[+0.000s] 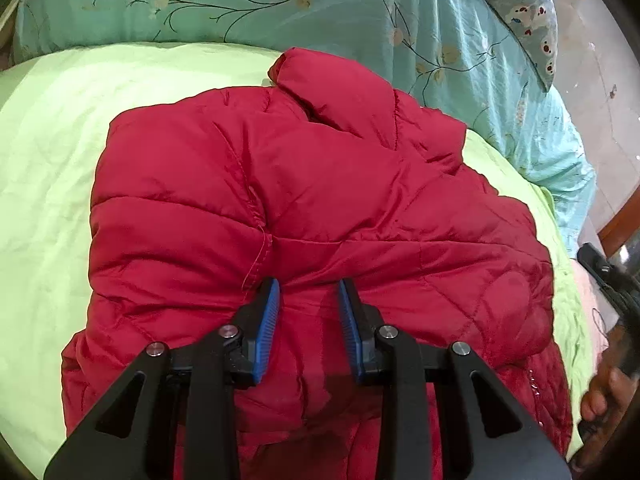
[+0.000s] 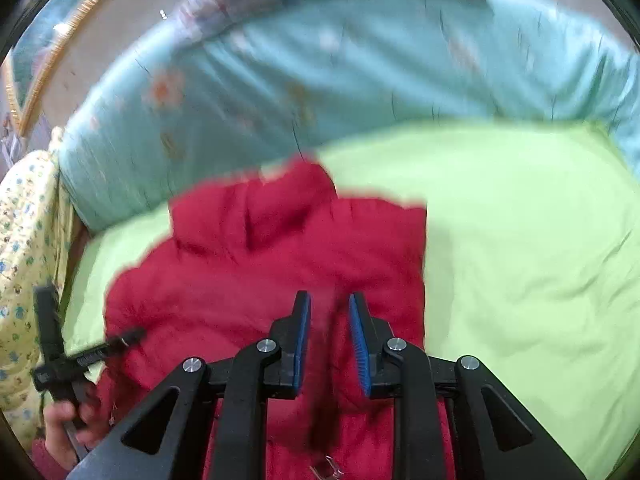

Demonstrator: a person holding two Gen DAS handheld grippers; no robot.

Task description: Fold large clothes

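Red quilted puffer jacket (image 1: 312, 216) lies bunched on the pale green bedsheet (image 1: 52, 168), its collar toward twelve o'clock and its long axis running from our six to twelve. Our left gripper (image 1: 309, 292) hovers over its near half, blue-padded fingers (image 1: 269, 328) slightly apart with nothing visibly pinched. Our right gripper (image 2: 329, 308), blurred in its own view, also shows a narrow gap and no cloth caught. Both sit about equally near the hem, so we judge the next fold goes away from us. A teal floral quilt (image 1: 240, 4) rims the bed at twelve o'clock.
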